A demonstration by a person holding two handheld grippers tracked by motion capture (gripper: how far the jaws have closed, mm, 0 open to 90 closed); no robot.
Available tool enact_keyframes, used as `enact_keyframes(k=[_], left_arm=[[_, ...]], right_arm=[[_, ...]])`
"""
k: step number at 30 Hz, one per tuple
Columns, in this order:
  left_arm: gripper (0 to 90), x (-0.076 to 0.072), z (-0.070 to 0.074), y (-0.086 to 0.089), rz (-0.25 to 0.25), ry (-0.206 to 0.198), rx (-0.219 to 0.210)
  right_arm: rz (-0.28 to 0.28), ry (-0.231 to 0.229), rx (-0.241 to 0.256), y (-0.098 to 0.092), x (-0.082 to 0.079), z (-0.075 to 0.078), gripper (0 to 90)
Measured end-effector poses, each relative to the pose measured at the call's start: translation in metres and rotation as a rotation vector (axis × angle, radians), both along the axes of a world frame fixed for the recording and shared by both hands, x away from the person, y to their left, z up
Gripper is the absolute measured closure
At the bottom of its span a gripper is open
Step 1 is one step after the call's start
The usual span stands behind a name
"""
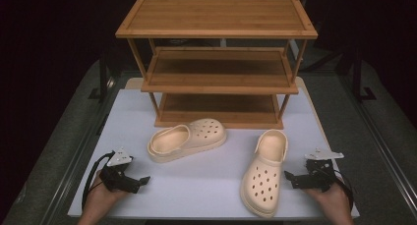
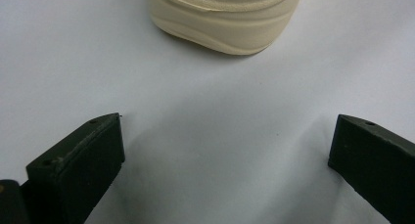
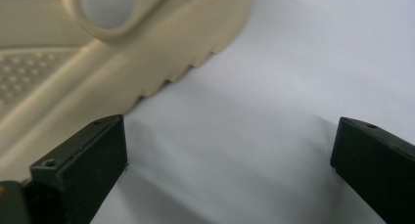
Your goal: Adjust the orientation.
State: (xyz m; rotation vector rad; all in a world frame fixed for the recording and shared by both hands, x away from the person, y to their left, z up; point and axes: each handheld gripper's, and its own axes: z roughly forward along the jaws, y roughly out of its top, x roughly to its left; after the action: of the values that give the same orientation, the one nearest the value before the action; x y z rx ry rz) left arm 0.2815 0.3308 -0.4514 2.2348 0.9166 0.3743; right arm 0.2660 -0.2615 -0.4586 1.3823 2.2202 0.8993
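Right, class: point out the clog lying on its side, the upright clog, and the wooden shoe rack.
Clog lying on its side (image 1: 196, 136), high view, on its perforated toe.
Upright clog (image 1: 262, 182), high view, on its perforated upper.
Wooden shoe rack (image 1: 216, 14), high view, on the top shelf.

Showing no readable text, label, brand, number or sign anywhere.
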Motion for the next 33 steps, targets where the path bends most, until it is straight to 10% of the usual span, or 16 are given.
enact_keyframes(k=[16, 30, 33], left_arm=[[3.4, 0.000, 0.002, 0.005, 0.004, -0.003, -0.023], [88.0, 0.004, 0.031, 0.025, -0.027, -0.007, -0.133], [90.0, 0.010, 0.034, 0.024, -0.016, 0.001, -0.132]], right_arm=[[-0.022, -0.004, 0.001, -0.004, -0.002, -0.001, 0.0], [-0.022, -0.004, 0.000, -0.004, -0.003, -0.001, 0.0], [-0.022, -0.004, 0.000, -0.004, -0.003, -0.001, 0.0]])
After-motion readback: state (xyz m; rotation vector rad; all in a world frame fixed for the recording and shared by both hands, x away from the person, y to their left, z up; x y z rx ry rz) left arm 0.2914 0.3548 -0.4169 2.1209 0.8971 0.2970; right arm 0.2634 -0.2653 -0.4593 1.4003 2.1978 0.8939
